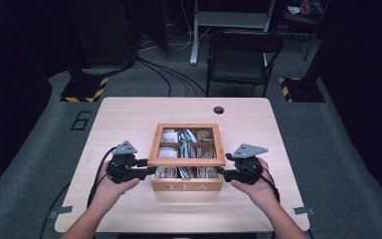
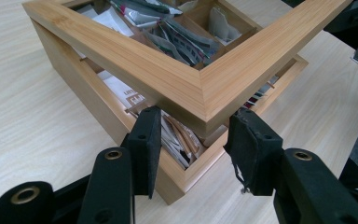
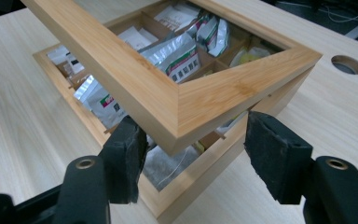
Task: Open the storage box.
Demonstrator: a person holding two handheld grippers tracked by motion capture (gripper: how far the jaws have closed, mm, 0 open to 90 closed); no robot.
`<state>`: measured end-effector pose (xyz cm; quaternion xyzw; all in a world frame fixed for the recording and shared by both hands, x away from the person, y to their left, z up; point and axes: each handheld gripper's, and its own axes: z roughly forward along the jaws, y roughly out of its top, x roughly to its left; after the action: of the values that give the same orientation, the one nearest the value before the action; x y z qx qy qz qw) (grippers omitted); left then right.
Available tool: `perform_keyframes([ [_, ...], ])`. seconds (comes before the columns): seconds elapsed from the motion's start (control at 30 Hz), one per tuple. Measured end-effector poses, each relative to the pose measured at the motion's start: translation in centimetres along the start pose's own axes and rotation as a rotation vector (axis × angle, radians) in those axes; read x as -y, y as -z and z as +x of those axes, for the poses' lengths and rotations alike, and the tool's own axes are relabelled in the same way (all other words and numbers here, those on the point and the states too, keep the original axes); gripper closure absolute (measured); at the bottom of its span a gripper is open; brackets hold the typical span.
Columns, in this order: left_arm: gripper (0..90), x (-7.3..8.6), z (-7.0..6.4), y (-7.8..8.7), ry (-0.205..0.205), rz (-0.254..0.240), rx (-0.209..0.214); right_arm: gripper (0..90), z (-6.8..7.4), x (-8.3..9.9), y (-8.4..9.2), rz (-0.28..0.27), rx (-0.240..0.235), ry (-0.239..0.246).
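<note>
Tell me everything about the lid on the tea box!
The lid is a square frame of pale wood with mitred corners and a window in the middle, through which tea bags show in their compartments. It is lifted at the front, tilted above the wooden box marked TEA, with a gap beneath. The left gripper and right gripper each sit at a front corner, jaws spread on either side; whether they touch it is unclear.

High view: overhead, facing forward-down. Gripper views: close, opposite front corners of tea box (image 1: 187,186).
</note>
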<state>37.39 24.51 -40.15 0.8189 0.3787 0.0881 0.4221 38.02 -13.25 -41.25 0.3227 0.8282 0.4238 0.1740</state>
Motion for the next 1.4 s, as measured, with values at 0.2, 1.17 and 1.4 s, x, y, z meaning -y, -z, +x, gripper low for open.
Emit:
perform_keyframes([
  [0.2,54.7,-0.8,0.2,0.2,-0.012,-0.004,-0.008,37.5,0.0,-1.0,0.3,-0.025,0.005,0.037],
  [1.17,46.8,-4.9,0.8,1.2,-0.118,-0.089,-0.089,45.0,-1.9,-5.9,1.6,-0.014,-0.006,0.073],
  [1.4,47.7,-6.2,1.2,1.3,-0.132,-0.11,-0.098,46.0,-2.7,-7.1,1.6,-0.02,-0.019,0.064],
])
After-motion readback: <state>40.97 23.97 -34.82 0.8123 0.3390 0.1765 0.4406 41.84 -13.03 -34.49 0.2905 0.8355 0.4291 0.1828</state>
